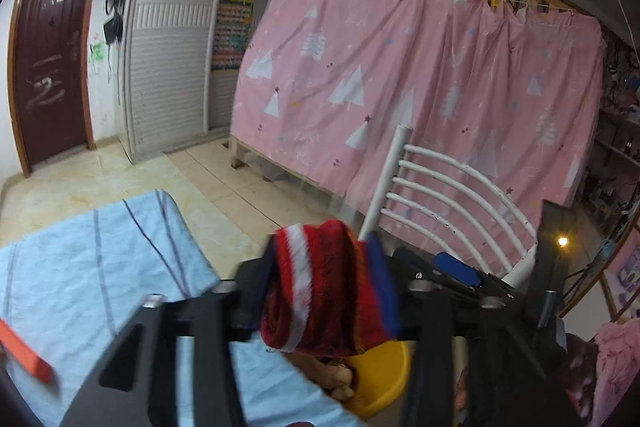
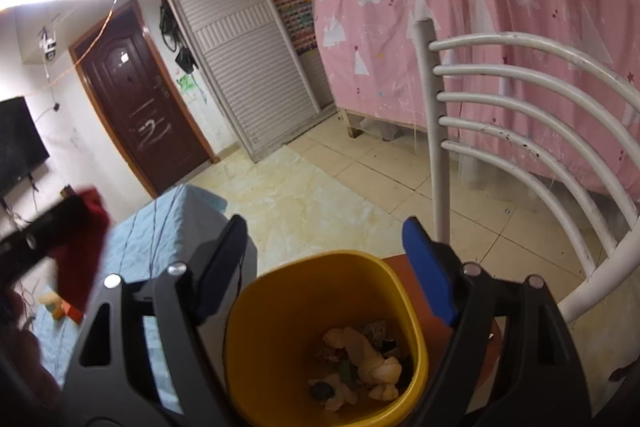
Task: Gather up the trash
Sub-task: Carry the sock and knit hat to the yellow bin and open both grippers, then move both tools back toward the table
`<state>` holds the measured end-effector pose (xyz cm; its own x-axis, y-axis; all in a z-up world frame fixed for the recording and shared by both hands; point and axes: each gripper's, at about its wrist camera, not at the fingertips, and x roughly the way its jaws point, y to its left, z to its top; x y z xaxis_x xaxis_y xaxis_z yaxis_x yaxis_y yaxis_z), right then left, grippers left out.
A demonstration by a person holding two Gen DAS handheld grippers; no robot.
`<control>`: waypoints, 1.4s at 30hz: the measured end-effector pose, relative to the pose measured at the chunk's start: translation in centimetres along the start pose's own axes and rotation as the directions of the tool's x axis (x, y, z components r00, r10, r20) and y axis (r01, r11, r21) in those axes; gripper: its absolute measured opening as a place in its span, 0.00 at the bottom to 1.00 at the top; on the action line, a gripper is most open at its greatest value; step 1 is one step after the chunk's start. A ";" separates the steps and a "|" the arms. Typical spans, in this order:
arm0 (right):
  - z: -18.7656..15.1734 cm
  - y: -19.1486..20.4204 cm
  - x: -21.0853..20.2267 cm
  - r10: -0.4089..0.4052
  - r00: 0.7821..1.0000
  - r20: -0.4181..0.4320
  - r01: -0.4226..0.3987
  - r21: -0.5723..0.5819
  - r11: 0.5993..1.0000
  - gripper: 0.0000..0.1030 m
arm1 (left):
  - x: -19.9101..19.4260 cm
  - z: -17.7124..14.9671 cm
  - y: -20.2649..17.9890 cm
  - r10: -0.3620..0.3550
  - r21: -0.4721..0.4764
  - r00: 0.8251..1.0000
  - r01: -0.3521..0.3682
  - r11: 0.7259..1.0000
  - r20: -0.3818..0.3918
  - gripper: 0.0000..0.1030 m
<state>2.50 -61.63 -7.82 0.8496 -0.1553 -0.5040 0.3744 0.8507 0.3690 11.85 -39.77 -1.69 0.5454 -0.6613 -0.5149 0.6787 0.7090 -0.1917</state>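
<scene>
Now, your left gripper (image 1: pixel 326 291) has its jaws clamped on a fuzzy red, white and blue cloth (image 1: pixel 328 287) above the round yellow plastic bin (image 1: pixel 384 379); a loose grip could drop it beside the bin. Only the right wrist view shows the crumpled trash (image 2: pixel 360 359) inside the bin, with your right gripper (image 2: pixel 328 267) empty and spread over it.

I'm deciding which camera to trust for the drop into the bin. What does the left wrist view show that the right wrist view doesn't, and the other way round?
Left wrist only: the striped red, white and blue cloth up close, clamped in the left tool, and an orange strip at the left edge.

Right wrist only: the crumpled trash inside the yellow bin, the open right tool above it, and a dark screen on the wall.

Both: the bin, white chair, blue bedding, pink curtain, brown door.
</scene>
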 end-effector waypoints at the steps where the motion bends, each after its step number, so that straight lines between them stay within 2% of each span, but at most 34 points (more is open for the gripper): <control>1: 0.1 -0.1 0.0 0.001 1.000 0.001 -0.001 0.003 1.000 0.75 | 0.5 -0.1 0.0 -0.006 -0.012 1.000 0.006 1.000 -0.008 0.64; 2: 0.2 -0.1 0.0 0.001 1.000 -0.004 -0.001 0.001 1.000 0.75 | 0.9 -0.3 -0.1 -0.002 -0.018 1.000 0.001 1.000 -0.019 0.74; 3: 0.3 -0.2 -0.1 0.001 1.000 -0.005 -0.001 0.003 1.000 0.75 | 1.3 -0.3 -0.2 0.003 -0.021 1.000 -0.004 1.000 -0.030 0.75; 7: 0.4 -0.4 -0.3 0.005 1.000 -0.004 -0.005 0.009 1.000 0.76 | 1.7 -0.4 0.0 0.017 -0.022 0.999 -0.018 1.000 -0.047 0.75; 14: 0.6 -0.1 0.0 0.014 1.000 -0.019 -0.014 0.012 1.000 0.77 | 0.3 -0.1 0.9 0.032 -0.043 0.999 -0.034 0.999 -0.039 0.75; 19: 1.1 1.2 -0.7 0.016 1.000 0.003 -0.016 -0.006 1.000 0.80 | -1.8 0.4 1.6 0.044 -0.043 0.999 -0.045 0.998 -0.013 0.75; 26: 1.2 4.8 -1.0 0.059 0.998 -0.004 -0.060 -0.045 0.997 0.84 | -6.0 1.4 3.9 0.122 -0.050 0.992 -0.120 0.991 0.032 0.75; 36: -0.3 11.0 -0.1 0.134 0.989 -0.065 -0.140 -0.109 0.984 0.87 | -11.5 1.7 8.8 0.279 -0.049 0.959 -0.277 0.960 0.053 0.75; 42: -1.4 15.3 0.4 0.171 0.979 -0.113 -0.189 -0.181 0.965 0.90 | -14.1 1.2 12.7 0.382 -0.064 0.923 -0.380 0.923 0.041 0.82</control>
<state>8.05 -47.94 -3.48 0.8536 0.0499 -0.5186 0.1335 0.9413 0.3102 13.37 -21.70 4.15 0.7831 -0.3493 -0.5145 0.3878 0.9211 -0.0352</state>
